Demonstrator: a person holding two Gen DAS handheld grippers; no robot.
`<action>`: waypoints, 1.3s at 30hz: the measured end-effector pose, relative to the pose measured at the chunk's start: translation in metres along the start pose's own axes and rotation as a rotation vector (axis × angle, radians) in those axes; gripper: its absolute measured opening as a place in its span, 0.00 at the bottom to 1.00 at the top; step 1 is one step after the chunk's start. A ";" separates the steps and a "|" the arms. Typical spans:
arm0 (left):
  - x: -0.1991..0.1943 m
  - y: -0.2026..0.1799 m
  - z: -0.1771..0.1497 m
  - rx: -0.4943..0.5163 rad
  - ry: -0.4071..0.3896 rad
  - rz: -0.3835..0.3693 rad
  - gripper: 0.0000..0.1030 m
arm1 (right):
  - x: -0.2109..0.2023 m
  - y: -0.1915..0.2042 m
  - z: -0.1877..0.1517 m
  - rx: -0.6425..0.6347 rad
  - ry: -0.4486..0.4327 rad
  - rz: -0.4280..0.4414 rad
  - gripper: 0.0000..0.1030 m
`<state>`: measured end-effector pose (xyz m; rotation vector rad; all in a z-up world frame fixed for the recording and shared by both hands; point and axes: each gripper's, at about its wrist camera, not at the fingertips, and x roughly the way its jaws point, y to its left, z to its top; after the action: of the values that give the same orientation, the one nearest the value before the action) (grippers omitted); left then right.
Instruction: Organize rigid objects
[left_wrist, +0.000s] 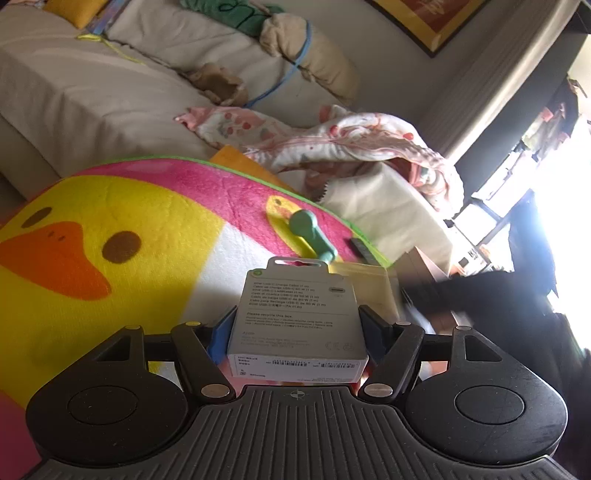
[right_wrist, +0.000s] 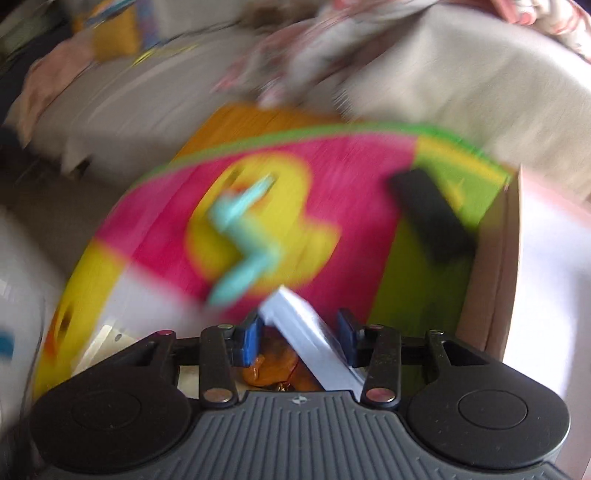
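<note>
My left gripper is shut on a white cable box, whose printed back faces the camera, held above a pink and yellow duck mat. A teal plastic piece and a black block lie on the mat beyond it. The right wrist view is blurred. There my right gripper points steeply down with a flat white box slanted between its blue pads, touching both. An orange wrapper lies under it. The teal piece and the black block lie ahead on the mat.
A pale yellow flat box sits just right of the cable box. An open cardboard box borders the mat's right edge. A sofa with cushions and a crumpled floral blanket stands behind. A dark blurred shape is at the right.
</note>
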<state>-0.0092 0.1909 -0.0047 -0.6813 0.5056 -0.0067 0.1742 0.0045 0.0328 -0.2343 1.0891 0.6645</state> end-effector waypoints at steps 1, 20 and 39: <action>0.000 -0.002 0.000 0.013 0.006 0.001 0.72 | -0.007 0.004 -0.014 -0.014 -0.004 0.008 0.41; 0.009 -0.091 -0.042 0.218 0.183 -0.193 0.72 | -0.140 -0.042 -0.217 -0.072 -0.351 -0.224 0.63; -0.075 -0.082 -0.049 0.387 0.155 -0.008 0.15 | -0.166 -0.027 -0.273 -0.091 -0.417 -0.103 0.76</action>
<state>-0.0844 0.1097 0.0453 -0.3046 0.6295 -0.1617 -0.0600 -0.2133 0.0483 -0.2163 0.6445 0.6360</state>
